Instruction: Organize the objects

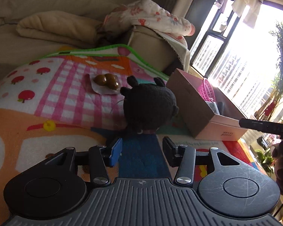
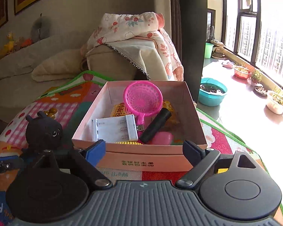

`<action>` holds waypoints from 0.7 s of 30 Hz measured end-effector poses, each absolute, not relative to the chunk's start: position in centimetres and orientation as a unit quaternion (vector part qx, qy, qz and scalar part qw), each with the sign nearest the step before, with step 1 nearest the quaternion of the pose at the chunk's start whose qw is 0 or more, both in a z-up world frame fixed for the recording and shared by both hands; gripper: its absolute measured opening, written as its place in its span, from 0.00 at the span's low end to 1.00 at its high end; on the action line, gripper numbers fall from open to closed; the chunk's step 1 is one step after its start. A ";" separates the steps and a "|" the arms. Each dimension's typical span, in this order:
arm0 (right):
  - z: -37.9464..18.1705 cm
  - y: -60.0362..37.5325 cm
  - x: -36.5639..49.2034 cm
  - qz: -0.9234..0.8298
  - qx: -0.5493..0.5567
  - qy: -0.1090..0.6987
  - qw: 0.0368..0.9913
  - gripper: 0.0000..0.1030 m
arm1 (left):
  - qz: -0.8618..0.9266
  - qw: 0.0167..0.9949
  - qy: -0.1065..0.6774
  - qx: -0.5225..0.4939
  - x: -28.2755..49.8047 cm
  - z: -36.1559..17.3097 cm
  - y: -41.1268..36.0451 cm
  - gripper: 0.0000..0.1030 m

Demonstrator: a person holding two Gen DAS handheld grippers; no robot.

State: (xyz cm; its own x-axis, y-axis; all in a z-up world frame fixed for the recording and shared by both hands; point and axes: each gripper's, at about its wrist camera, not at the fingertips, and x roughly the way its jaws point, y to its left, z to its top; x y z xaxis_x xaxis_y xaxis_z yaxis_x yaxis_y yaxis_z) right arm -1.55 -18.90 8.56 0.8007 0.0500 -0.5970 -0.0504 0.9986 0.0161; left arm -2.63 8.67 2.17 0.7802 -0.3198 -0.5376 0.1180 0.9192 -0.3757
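Observation:
A black plush toy lies on the colourful play mat, just ahead of my open, empty left gripper. It also shows in the right wrist view, left of the pink cardboard box. Brown wrapped candies lie on the mat beyond the toy. My right gripper is open and empty, its fingers at the box's near wall. The box holds a pink toy net, a white battery holder, a black cylinder and other small items.
A beige sofa with folded blankets stands behind the mat. Plant pots and a teal basin line the sunny window sill at the right. The box sits right of the toy in the left wrist view.

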 end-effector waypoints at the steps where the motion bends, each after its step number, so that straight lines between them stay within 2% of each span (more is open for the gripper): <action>1: 8.0 -18.2 -2.1 0.032 -0.012 0.312 0.949 0.96 | -0.112 0.932 0.303 -0.163 -2.4 2.4 9.2 0.50; 3: 7.0 -16.5 -3.3 0.056 -0.029 0.308 0.949 1.00 | -0.100 0.941 0.284 -0.156 -1.6 3.1 10.3 0.50; 6: 5.7 -14.3 -3.8 0.086 -0.032 0.313 0.945 1.00 | -0.066 0.949 0.263 -0.158 1.1 4.5 12.0 0.50; 11: 3.9 -12.2 -3.5 0.099 -0.021 0.323 0.941 1.00 | -0.051 0.936 0.294 -0.186 7.8 5.1 13.8 0.50; 17: 2.7 -12.1 -2.9 0.099 -0.004 0.349 0.932 1.00 | -0.074 0.948 0.306 -0.047 12.6 4.0 10.9 0.50; 20: 2.6 -12.3 -2.9 0.105 0.003 0.353 0.930 1.00 | -0.088 0.938 0.335 -0.018 14.0 2.4 9.9 0.50; 21: 2.6 -12.3 -2.8 0.107 0.004 0.355 0.929 1.00 | -0.089 0.938 0.334 -0.017 14.0 1.9 9.7 0.53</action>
State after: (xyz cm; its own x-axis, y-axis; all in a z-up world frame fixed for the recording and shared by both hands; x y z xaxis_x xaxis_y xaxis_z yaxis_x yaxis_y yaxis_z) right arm -2.77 -12.32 2.61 0.7250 0.2008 -0.6588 -0.1951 0.9772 0.0832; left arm 14.02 9.70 1.94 0.7605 -0.1790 -0.6242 0.1567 0.9834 -0.0912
